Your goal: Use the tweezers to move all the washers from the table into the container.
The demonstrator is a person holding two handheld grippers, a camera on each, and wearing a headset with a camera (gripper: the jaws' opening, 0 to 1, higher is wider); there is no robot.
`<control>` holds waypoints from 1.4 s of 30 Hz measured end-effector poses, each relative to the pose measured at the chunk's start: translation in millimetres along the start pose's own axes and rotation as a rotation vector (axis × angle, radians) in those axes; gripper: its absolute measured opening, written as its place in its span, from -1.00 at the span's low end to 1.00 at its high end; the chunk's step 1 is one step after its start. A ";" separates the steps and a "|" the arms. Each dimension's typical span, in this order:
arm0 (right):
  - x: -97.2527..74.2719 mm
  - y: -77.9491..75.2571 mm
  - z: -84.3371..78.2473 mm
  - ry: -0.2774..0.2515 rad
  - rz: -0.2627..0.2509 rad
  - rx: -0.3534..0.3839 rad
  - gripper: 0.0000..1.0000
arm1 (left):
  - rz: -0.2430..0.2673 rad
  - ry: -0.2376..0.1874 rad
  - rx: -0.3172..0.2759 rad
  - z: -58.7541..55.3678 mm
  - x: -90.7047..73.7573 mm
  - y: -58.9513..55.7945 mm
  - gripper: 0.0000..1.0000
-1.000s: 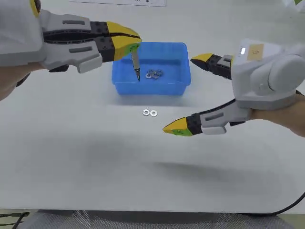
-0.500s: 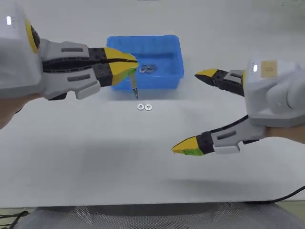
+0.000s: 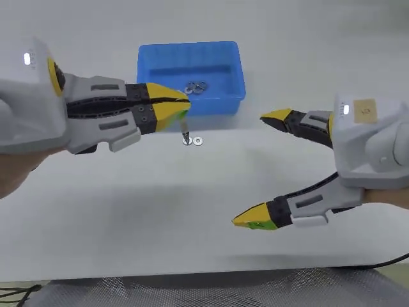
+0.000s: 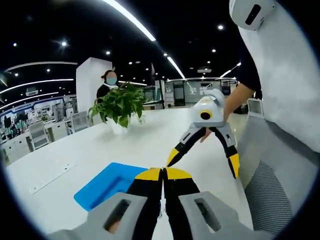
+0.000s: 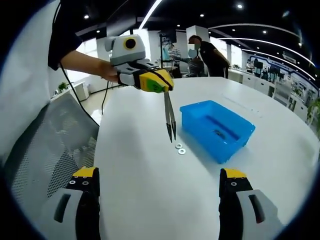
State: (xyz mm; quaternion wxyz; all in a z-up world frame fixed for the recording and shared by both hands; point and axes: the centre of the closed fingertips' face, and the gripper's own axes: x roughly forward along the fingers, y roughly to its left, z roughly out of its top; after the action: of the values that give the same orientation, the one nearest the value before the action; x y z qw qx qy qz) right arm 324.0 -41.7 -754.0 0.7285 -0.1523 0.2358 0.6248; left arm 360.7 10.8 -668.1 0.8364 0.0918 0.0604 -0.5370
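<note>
White and bare, the surface (image 3: 128, 211) carries a blue container (image 3: 190, 46) with a small cluster of washers (image 3: 196, 87) already lying inside it. Just in front of the container's near wall, two loose washers (image 3: 193, 141) lie side by side, touching or nearly so. The left gripper (image 3: 185, 105) has its fingers pressed together on the top of the tweezers (image 3: 184, 131), which hang down with their tips at this pair. Whether the tips touch metal yet is hard to say from the head view. The right gripper (image 3: 250, 169) hovers off to one side of the container, nearer the person, with its fingers spread wide and holding nothing. The likely trouble is the pinch itself. A thin, flat washer gives the tips little edge, so they may skate off and flick it away, or nudge its neighbour out of reach. A weak hold could also drop the washer short of the container's wall.
</note>
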 end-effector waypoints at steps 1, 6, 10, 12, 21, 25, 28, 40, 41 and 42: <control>0.5 0.5 0.2 0.001 0.003 -0.003 1.00 | -0.002 -0.005 -0.001 0.3 0.1 0.2 -0.93; 3.0 1.6 5.7 -0.020 0.016 0.016 1.00 | -0.014 -0.004 -0.001 -5.0 1.8 3.3 -0.93; 5.4 1.8 6.0 -0.015 0.022 0.013 1.00 | -0.017 0.007 -0.005 -12.4 5.9 6.7 -0.92; 6.0 2.5 6.3 -0.017 0.027 0.017 1.00 | -0.022 0.009 -0.008 -14.7 7.5 6.5 -0.92; 8.1 0.5 3.3 -0.008 0.038 0.025 1.00 | -0.024 0.017 -0.004 -20.2 9.5 8.5 -0.92; 10.4 0.7 3.1 -0.006 0.042 0.028 1.00 | -0.017 0.023 -0.001 -20.6 4.4 10.2 -0.92; 12.2 1.8 4.6 -0.008 0.047 0.027 1.00 | -0.013 0.022 -0.009 -22.0 1.5 11.1 -0.92; 11.3 2.8 4.6 -0.002 0.048 0.028 1.00 | -0.014 0.019 -0.014 -23.5 2.2 8.9 -0.92; 11.0 3.0 4.5 -0.002 0.048 0.028 1.00 | -0.016 0.019 -0.016 -22.8 2.3 8.5 -0.92; 11.0 3.1 4.5 -0.002 0.048 0.029 1.00 | -0.018 0.018 -0.017 -22.6 2.3 8.0 -0.92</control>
State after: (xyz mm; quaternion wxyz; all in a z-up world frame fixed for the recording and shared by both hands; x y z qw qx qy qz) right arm 322.8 -29.7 -755.9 0.7159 -0.1353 0.2477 0.6386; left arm 368.9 17.0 -689.9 0.8316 0.0892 0.0733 -0.5432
